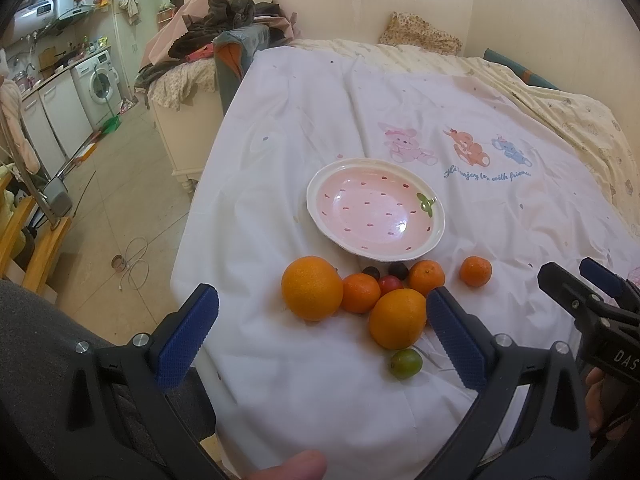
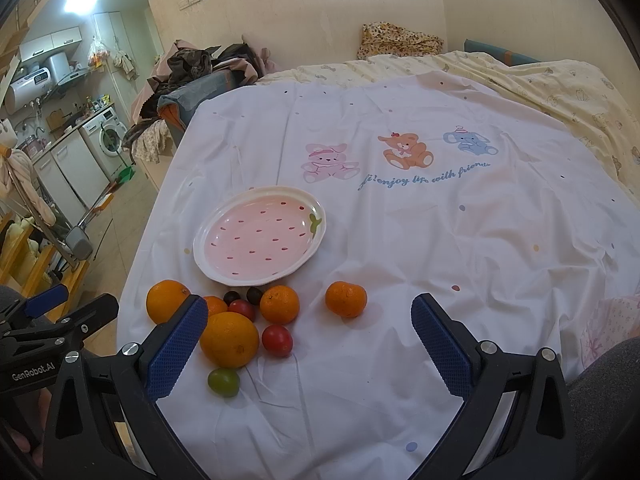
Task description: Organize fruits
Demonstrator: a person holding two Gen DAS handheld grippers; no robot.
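A pink strawberry-pattern plate (image 1: 316,184) (image 2: 208,256) lies empty on the white sheet. In front of it sit two big oranges (image 1: 312,288) (image 2: 229,339), three mandarins (image 1: 475,271) (image 2: 346,298), two dark plums (image 1: 398,270) (image 2: 254,294), red tomatoes (image 1: 390,284) (image 2: 277,340) and a small green fruit (image 1: 406,364) (image 2: 223,382). My left gripper (image 1: 323,298) hovers open just short of the oranges, holding nothing. My right gripper (image 2: 310,308) is open too, behind the tomato and the lone mandarin. Each gripper shows at the edge of the other's view.
The sheet (image 2: 400,240) with cartoon animals covers a bed; its left edge drops to a tiled floor (image 1: 120,200). A pile of clothes (image 1: 224,20) lies at the far left corner. A person's thumb (image 1: 296,466) and grey sleeve (image 1: 36,340) sit near the left gripper.
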